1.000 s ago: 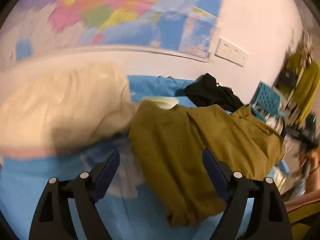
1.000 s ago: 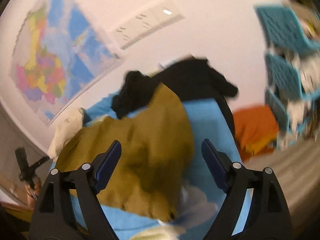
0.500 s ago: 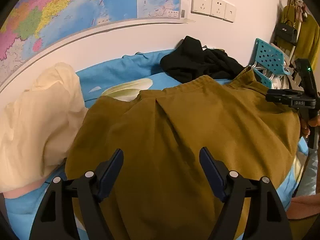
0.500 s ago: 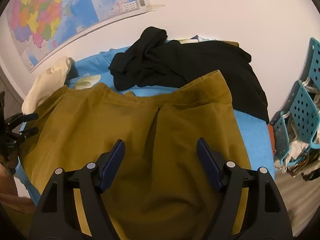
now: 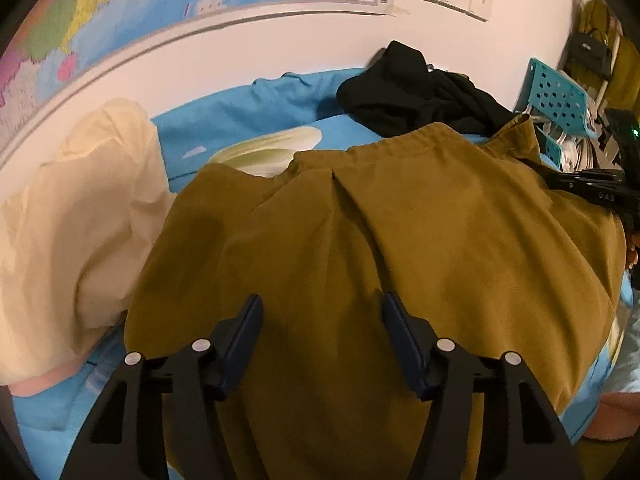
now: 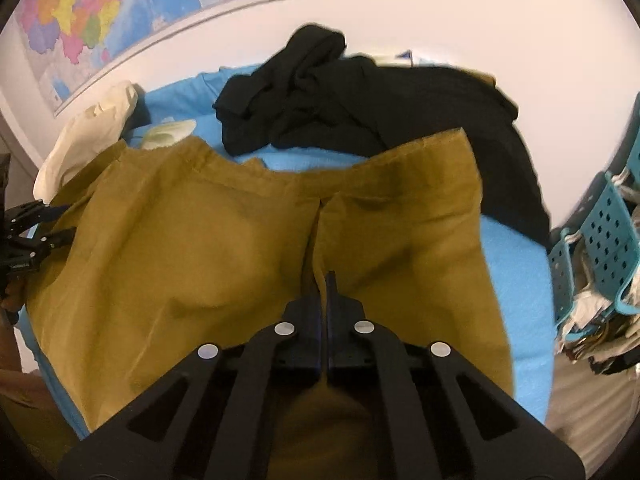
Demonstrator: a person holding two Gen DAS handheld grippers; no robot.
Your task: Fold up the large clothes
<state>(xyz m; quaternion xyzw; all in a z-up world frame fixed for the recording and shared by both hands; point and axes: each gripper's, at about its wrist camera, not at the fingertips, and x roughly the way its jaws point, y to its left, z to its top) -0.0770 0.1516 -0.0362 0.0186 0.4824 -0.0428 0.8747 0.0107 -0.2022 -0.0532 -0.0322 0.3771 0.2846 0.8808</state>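
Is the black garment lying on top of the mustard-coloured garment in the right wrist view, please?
No, the black garment lies behind the mustard garment, whose far edge overlaps it at the right, with blue bedding showing between them elsewhere.

The trousers (image 5: 400, 240) lie on the bed (image 5: 248, 104) — dark clothes (image 5: 420, 92) behind, pale bedding (image 5: 72, 220) left (against the wall).

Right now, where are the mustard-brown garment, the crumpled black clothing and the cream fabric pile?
mustard-brown garment (image 5: 400, 240): left wrist view, its middle.
crumpled black clothing (image 6: 320, 92): right wrist view, bunched centre.
cream fabric pile (image 5: 80, 220): left wrist view, its broad face.
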